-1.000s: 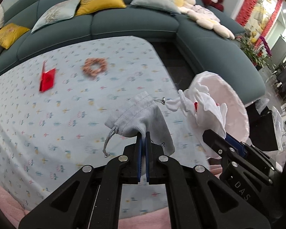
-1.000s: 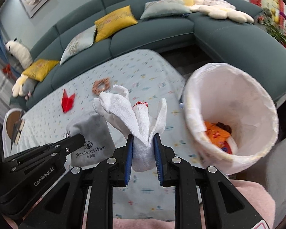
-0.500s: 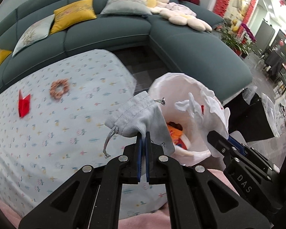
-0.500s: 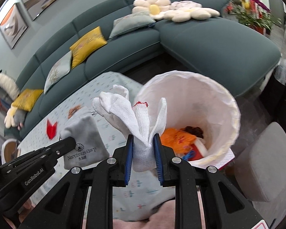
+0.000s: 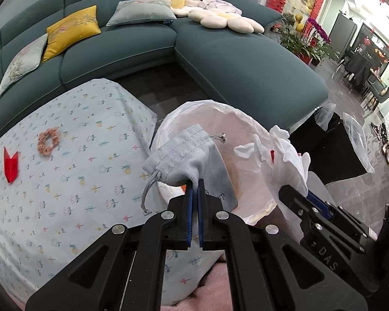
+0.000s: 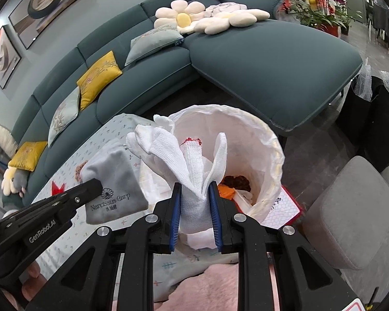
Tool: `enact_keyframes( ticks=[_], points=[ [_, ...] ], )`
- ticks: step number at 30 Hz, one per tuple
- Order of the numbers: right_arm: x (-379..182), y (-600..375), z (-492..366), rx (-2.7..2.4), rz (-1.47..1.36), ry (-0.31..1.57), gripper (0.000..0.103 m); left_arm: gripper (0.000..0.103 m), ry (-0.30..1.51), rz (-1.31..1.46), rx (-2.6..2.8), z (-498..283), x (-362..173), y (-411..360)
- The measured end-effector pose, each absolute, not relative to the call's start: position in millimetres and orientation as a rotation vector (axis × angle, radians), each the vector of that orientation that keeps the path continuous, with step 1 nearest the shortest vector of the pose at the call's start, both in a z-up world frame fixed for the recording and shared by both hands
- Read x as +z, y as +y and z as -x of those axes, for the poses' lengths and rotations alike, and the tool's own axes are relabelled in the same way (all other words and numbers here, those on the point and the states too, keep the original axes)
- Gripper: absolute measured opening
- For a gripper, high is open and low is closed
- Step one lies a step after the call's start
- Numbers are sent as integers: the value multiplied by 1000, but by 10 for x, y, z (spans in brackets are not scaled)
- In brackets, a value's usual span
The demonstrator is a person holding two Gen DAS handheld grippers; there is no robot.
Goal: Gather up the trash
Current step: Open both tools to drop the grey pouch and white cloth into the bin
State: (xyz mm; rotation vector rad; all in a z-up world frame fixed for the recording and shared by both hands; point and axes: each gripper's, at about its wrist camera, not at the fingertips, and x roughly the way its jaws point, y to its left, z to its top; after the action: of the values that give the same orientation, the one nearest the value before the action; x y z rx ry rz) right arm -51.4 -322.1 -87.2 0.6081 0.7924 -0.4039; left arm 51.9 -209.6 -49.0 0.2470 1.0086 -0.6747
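Note:
My left gripper (image 5: 195,185) is shut on a grey drawstring pouch (image 5: 184,158), which hangs in front of the white-lined trash bin (image 5: 236,114). The same pouch (image 6: 114,178) shows printed lettering in the right wrist view, beside the left gripper's fingertips (image 6: 92,185). My right gripper (image 6: 195,189) is shut on a bunched white cloth (image 6: 192,165) with a red-stitched edge, held over the bin (image 6: 269,142). Orange and dark scraps lie at the bin's bottom (image 6: 236,181). In the left wrist view the cloth (image 5: 285,160) sits at the bin's right rim, above the right gripper (image 5: 302,191).
The low table wears a pale blue patterned cloth (image 5: 64,181); a red folded paper (image 5: 11,167) and a pink scrunchie (image 5: 48,142) lie on it. A teal sectional sofa (image 5: 233,59) with cushions curves behind. A grey stool (image 6: 350,217) and black bags (image 5: 332,150) stand right of the bin.
Both grippers have swung right from over the table to the bin, each keeping its hold. The bin now sits directly under the pouch and cloth.

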Motion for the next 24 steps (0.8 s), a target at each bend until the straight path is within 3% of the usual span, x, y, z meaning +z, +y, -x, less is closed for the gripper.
enact_keyframes(
  ticks=[10, 16, 24],
  points=[
    [-953, -3458, 544, -435, -637, 791, 20, 5, 1032, -224, -691, -670, -600, -2360],
    [-989, -3486, 483, -436, -638, 798, 21, 30, 1030, -225, -678, -693, -625, -2363],
    [-1023, -3388, 274, -406, -613, 824, 21, 32, 1051, -193, -631, -796, -681, -2171]
  ],
)
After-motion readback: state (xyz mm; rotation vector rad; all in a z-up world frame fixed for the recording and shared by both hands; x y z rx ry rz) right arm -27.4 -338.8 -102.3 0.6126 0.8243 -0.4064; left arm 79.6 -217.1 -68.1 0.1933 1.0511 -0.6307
